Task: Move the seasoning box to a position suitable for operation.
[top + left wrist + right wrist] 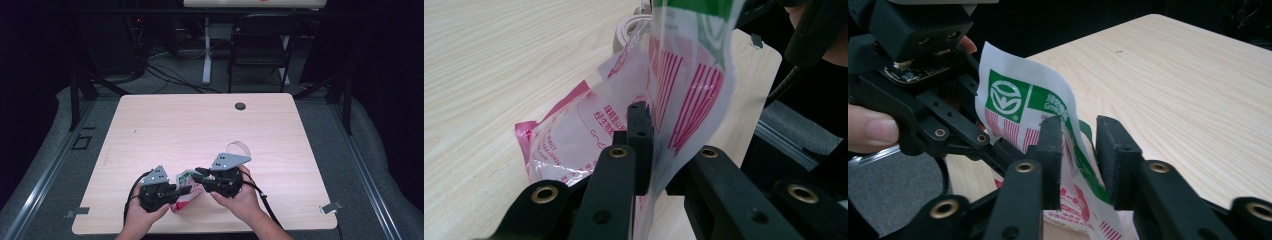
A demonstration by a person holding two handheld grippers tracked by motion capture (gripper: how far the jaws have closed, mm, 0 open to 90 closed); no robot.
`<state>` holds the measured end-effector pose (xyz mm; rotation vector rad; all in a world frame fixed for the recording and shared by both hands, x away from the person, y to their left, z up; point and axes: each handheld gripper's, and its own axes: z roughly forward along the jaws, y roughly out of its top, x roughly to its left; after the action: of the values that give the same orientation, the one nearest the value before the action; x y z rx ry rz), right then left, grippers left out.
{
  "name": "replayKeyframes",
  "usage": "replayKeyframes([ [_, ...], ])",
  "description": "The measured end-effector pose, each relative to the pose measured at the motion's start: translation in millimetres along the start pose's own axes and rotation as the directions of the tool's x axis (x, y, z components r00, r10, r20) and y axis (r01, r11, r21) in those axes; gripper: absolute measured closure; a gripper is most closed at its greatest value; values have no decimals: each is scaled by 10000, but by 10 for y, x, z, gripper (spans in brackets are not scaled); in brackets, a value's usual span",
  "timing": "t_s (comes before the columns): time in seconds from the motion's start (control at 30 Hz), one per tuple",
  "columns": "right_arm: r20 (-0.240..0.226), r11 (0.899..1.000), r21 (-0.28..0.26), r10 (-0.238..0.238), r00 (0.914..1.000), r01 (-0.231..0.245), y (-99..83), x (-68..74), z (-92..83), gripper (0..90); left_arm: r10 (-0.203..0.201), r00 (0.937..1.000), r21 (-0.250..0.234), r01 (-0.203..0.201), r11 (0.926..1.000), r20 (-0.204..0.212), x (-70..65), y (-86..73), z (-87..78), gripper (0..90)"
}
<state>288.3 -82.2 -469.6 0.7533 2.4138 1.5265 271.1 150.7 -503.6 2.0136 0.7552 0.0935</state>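
high view, both hands at near edge of worktop [200,120], pink-and-white plastic bag [186,192] between left tool [172,192] and right tool [200,179], left gripper view, jaws clamped on bag film, right gripper view, jaws narrow with bag's green-printed edge between them.

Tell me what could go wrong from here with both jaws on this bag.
1. The thin plastic bag is pinched by the left gripper and the right gripper close together; pulling apart may tear it.
2. The bag hangs near the table front edge; a slip could drop it off.
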Motion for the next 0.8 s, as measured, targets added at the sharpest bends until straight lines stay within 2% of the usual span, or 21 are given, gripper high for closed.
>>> replayKeyframes([
  [0.13, -110, 9997, 232, -88, 9999, 90, -2, 4, 2, 836, -86, 10000, -111, 86, 9999, -5, -3, -5, 3, 853],
  [0.33, -197, 9993, 340, -157, 9997, 164, -5, 5, 2, 891, -83, 10000, -96, 83, 9999, 5, -4, -6, 5, 849],
  [0.73, -264, 9995, 291, -137, 9996, 145, 21, 5, 8, 900, -49, 9995, -175, 44, 9998, -312, 24, -42, -39, 797],
  [0.8, -231, 9996, 230, -142, 9996, 148, 38, 15, 15, 900, 71, 9989, -176, -79, 9998, -468, 24, -47, -51, 794],
])
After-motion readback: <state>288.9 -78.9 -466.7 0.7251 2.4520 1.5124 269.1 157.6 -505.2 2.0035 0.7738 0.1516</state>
